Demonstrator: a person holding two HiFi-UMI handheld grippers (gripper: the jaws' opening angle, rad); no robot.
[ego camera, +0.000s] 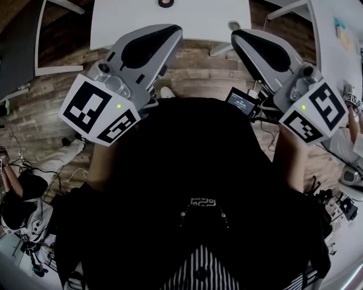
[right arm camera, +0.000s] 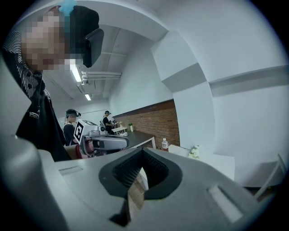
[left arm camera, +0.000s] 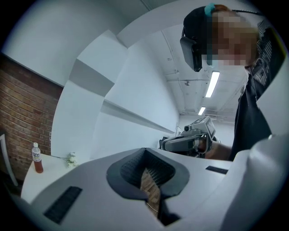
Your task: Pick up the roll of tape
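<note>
The roll of tape (ego camera: 165, 3) is a small dark ring lying on the white table (ego camera: 193, 22) at the top edge of the head view, half cut off by the frame. Both grippers are held up in front of the person's dark torso, well short of the table. My left gripper (ego camera: 170, 33) points up and to the right, and my right gripper (ego camera: 239, 36) points up and to the left. Each has its jaws closed together with nothing between them. The left gripper (left arm camera: 146, 179) sees the right one (left arm camera: 189, 139) across from it. From the right gripper (right arm camera: 139, 177), the left gripper (right arm camera: 107, 142) shows likewise.
Wood floor lies between me and the white table. A second white table (ego camera: 334, 39) stands at the right, and a small screen device (ego camera: 241, 103) sits below the right gripper. A person (ego camera: 25, 195) sits at the lower left among cables. A bottle (left arm camera: 37, 159) and flowers (left arm camera: 71, 159) stand on a side table.
</note>
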